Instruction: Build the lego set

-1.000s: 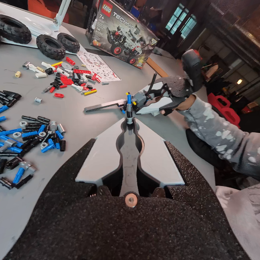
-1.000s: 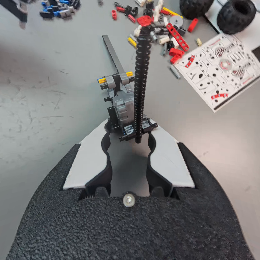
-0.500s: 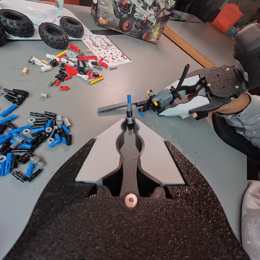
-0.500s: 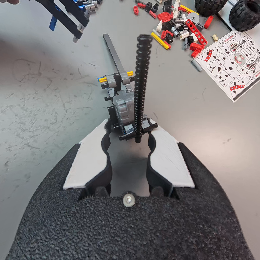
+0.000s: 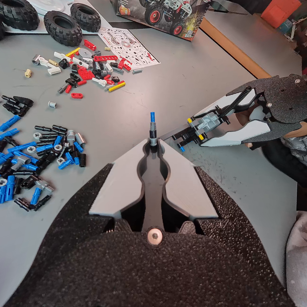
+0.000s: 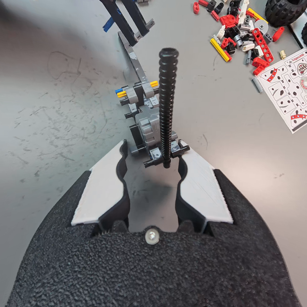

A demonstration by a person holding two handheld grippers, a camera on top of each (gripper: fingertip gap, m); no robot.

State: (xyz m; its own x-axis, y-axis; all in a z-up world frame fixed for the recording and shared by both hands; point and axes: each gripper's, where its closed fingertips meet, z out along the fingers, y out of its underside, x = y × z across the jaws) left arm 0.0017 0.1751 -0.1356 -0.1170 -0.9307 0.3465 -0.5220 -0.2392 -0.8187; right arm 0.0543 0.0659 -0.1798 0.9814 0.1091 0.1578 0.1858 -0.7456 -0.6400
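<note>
My left gripper [image 5: 153, 143] is shut on a small black-beam sub-assembly [image 5: 152, 128] with a blue pin on top, seen end-on. In the right wrist view that sub-assembly [image 6: 131, 25] hangs just above the far end of a long black beam [image 6: 131, 61]. My right gripper [image 6: 152, 146] is shut on the main assembly [image 6: 147, 127]: a grey block, yellow and black pins, an upright ribbed black hose [image 6: 166, 103] and the long beam. In the left wrist view the right gripper [image 5: 221, 131] holds this assembly [image 5: 202, 124] just right of my left fingertips.
Black tyres [image 5: 63, 28] and the set's box [image 5: 162, 13] stand at the back. A sticker sheet [image 5: 127, 48] lies beside a pile of red, white and black parts [image 5: 89, 69]. Blue and black pins [image 5: 33, 157] lie at the left. The table's wooden edge [image 5: 232, 49] runs at the right. Spacing between my two grippers at the tips: around 15 centimeters.
The two grippers have come closer together. The left gripper's sub-assembly has moved down to just over the long beam's end. Both grips are unchanged.
</note>
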